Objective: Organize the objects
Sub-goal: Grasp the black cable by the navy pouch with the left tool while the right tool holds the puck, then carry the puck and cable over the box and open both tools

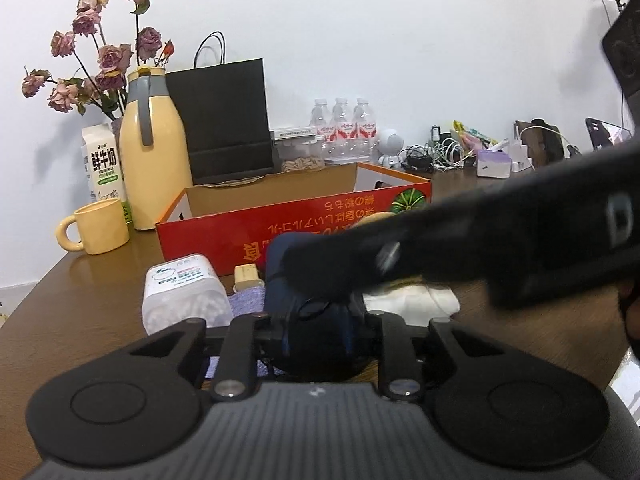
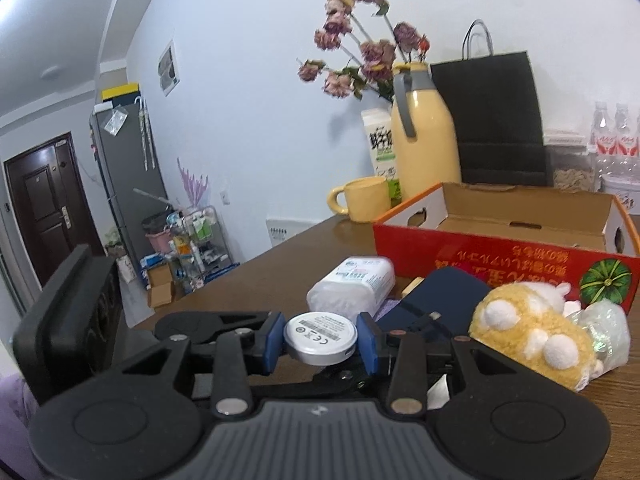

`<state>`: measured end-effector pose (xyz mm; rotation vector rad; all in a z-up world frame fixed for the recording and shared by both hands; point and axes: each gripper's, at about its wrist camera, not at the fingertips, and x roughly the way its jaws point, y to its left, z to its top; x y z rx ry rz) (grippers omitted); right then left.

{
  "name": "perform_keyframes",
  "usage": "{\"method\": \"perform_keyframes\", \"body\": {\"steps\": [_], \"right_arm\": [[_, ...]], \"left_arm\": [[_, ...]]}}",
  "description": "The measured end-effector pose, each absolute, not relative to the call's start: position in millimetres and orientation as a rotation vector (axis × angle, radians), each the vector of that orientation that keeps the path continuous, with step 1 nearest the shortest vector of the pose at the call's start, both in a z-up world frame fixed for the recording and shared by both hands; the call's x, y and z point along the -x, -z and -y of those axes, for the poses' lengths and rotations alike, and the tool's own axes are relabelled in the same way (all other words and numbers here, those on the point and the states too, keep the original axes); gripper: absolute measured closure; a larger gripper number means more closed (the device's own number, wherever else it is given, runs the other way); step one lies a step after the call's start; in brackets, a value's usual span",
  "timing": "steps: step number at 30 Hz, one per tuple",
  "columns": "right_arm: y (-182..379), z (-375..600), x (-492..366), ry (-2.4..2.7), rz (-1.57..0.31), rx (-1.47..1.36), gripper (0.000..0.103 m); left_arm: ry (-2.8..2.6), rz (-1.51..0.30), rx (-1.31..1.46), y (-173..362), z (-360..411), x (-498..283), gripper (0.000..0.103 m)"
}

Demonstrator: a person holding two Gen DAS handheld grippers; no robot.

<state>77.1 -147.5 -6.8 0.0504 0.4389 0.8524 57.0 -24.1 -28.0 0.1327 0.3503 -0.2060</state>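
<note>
Both tools gripping loose items in front of the open box

The red box (image 2: 500, 254) sits open-topped toward the far side of the surface (image 2: 280, 256), likely the bin for the clutter heaped against its near wall: cotton-swab jar (image 2: 352, 284), navy case (image 2: 436, 300), plush toy (image 2: 532, 330). The right tool (image 2: 320, 340) is narrowed onto a round white disc (image 2: 320, 334), its blue pads (image 2: 275, 342) pressing both sides, lifted clear of the surface, probably ready to carry over. The left tool (image 1: 320, 332) is drawn in around a dark blue-black bundle (image 1: 320, 320); its pads seem to squeeze it, though blur and the right tool crossing in front hide the contact.
</note>
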Motion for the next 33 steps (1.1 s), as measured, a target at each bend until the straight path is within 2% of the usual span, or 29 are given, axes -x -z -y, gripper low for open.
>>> {"method": "perform_keyframes", "body": {"steps": [10,11,12,21,33], "right_arm": [[0.5,173.5,-87.0,-0.717,-0.38,-0.064,0.065],[0.0,175.7,-88.1,-0.701,-0.372,-0.062,0.065],[-0.5,178.1,-89.6,-0.683,-0.364,-0.059,0.065],[2.9,194.2,-104.5,-0.611,-0.362,-0.071,0.065],[-6.4,196.8,-132.3,-0.542,-0.291,-0.053,0.065]], "left_arm": [[0.188,-0.347,-0.135,25.7,21.4,-51.3,0.081],[0.184,-0.344,-0.136,25.4,21.2,-51.5,0.083],[0.179,-0.345,-0.132,24.8,20.2,-52.2,0.1],[0.176,-0.337,-0.131,20.6,18.1,-54.0,0.1],[0.149,-0.204,-0.168,-14.9,18.7,-76.3,0.1]]}}
